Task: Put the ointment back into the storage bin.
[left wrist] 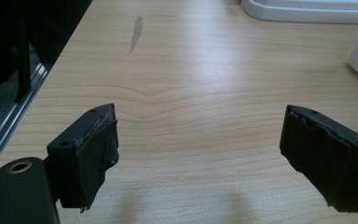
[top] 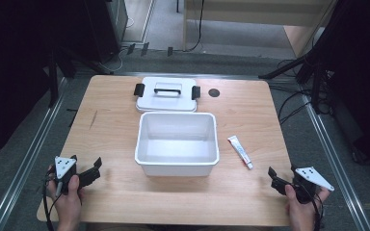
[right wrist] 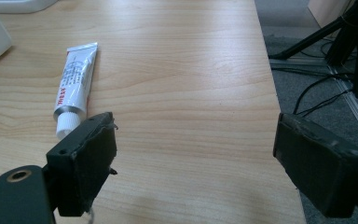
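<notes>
Both grippers — left, right — jaws spread, holding nothing, at my near table corners. Tube lies flat beside bin, lid behind. Risk: flat tube slips from pinch — may skid toward edge.

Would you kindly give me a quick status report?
Left claw open, empty. Right claw open, empty. Tube lying beside open bin; lid behind it. Path clear.
</notes>
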Tool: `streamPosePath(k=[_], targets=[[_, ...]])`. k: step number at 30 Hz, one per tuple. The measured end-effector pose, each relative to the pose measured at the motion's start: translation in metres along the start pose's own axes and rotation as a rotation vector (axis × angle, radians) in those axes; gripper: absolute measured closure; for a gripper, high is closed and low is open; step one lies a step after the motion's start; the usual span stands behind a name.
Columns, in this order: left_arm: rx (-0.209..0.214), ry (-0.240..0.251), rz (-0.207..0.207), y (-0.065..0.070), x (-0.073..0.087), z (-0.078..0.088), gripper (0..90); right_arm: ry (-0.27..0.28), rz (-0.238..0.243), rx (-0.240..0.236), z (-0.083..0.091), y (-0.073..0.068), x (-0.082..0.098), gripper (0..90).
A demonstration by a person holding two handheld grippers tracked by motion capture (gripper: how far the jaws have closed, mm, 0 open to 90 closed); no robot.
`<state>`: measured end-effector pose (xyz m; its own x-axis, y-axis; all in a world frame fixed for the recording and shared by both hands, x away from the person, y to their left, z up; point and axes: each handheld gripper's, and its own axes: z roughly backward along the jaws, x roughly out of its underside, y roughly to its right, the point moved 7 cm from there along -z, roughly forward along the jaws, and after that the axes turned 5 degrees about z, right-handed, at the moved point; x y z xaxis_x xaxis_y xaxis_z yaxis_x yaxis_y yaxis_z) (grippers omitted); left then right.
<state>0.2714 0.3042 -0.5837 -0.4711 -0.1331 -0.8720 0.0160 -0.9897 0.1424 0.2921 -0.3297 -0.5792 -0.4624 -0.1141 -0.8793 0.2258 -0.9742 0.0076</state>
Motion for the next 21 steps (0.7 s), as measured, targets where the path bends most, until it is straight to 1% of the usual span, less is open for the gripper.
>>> streamPosePath(k=[2, 5, 7, 9, 10, 11, 12, 13, 15, 19, 20, 21], targets=[[0.001, 0.002, 0.006, 0.0, 0.0, 0.0, 12.2, 0.001, -0.003, -0.005, 0.0, 0.001, 0.0, 13.9], [0.002, 0.001, 0.008, 0.0, 0.0, 0.0, 12.2, -0.026, -0.016, -0.036, -0.001, -0.001, 0.002, 13.9], [0.001, -0.002, 0.002, 0.0, 0.0, -0.001, 12.2, -0.055, 0.001, -0.061, -0.002, -0.003, 0.004, 13.9], [-0.002, -0.005, 0.0, 0.0, 0.0, -0.001, 12.2, -0.094, 0.025, -0.074, -0.002, -0.007, 0.005, 13.9], [-0.001, -0.009, -0.004, 0.0, 0.0, -0.001, 12.2, -0.102, 0.038, -0.083, -0.002, -0.008, 0.005, 13.9], [-0.001, -0.009, -0.004, 0.0, 0.0, -0.001, 12.2, -0.102, 0.038, -0.083, -0.002, -0.008, 0.005, 13.9], [-0.001, -0.009, -0.006, 0.0, 0.0, -0.001, 12.2, -0.114, 0.045, -0.088, -0.002, -0.01, 0.004, 13.9], [-0.001, -0.009, -0.005, 0.0, 0.0, -0.001, 12.2, -0.134, 0.056, -0.106, -0.002, -0.013, 0.001, 13.9], [-0.002, -0.004, -0.001, 0.0, 0.0, -0.001, 12.2, -0.165, 0.081, -0.123, -0.002, -0.016, -0.002, 13.9], [0.002, -0.003, 0.001, 0.0, 0.0, -0.001, 12.6, -0.27, 0.121, -0.137, -0.004, -0.023, -0.009, 14.2], [0.003, -0.003, 0.001, 0.0, 0.0, -0.001, 12.7, -0.292, 0.138, -0.149, -0.005, -0.025, -0.011, 14.2], [0.003, -0.005, 0.001, 0.0, 0.0, -0.001, 12.9, -0.326, 0.143, -0.16, -0.006, -0.027, -0.013, 14.1]])
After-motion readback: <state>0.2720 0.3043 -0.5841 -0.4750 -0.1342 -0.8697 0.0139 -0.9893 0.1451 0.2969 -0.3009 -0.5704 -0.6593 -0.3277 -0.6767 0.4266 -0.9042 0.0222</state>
